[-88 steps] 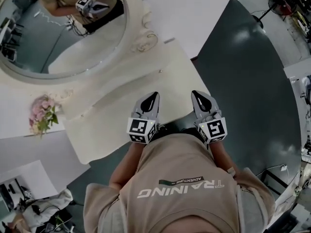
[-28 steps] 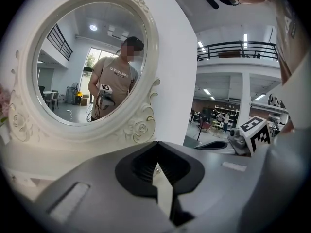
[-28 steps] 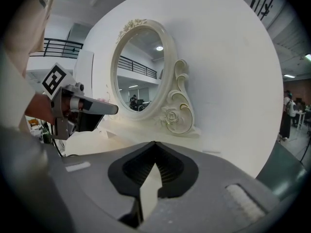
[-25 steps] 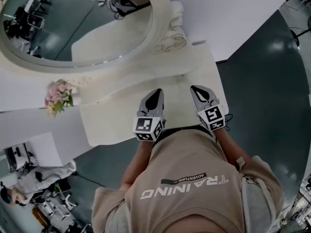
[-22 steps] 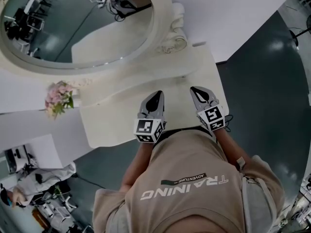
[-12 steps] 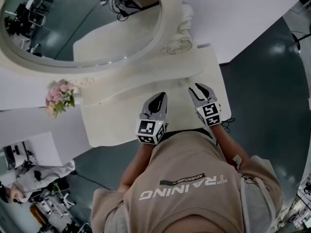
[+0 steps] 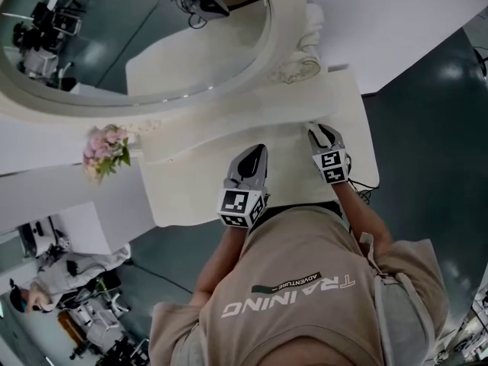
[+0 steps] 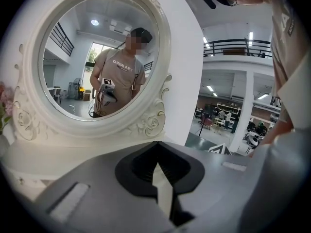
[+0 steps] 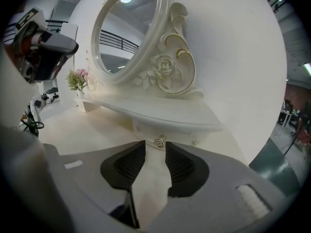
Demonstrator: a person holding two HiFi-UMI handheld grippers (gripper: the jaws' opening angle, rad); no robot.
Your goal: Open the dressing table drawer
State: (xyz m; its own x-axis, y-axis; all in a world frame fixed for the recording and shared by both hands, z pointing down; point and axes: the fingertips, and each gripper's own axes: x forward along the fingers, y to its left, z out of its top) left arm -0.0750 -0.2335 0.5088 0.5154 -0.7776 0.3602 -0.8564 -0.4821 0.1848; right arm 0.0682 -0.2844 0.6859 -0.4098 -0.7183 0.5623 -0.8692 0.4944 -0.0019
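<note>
The white dressing table (image 7: 191, 193) has a raised shelf (image 9: 160, 115) at the back under an oval mirror (image 7: 152, 44). A small drawer front (image 9: 146, 130) with a metal rose knob (image 9: 160, 141) sits below that shelf. My right gripper (image 9: 155, 147) is open and low over the tabletop, its tips just short of the knob, with nothing between them. In the head view the right gripper (image 7: 323, 130) is near the table's right end. My left gripper (image 8: 155, 143) is shut and empty, and it hovers over the tabletop (image 7: 258, 152) facing the mirror.
A pink flower bunch (image 7: 107, 149) stands at the left end of the shelf. A second small knob (image 9: 195, 142) is to the right of the first. Carved scrollwork (image 9: 170, 67) flanks the mirror. Dark floor (image 7: 427, 128) lies beyond the table's right edge.
My right gripper has dropped toward the tabletop and moved forward to the shelf. The left gripper has shifted only slightly forward.
</note>
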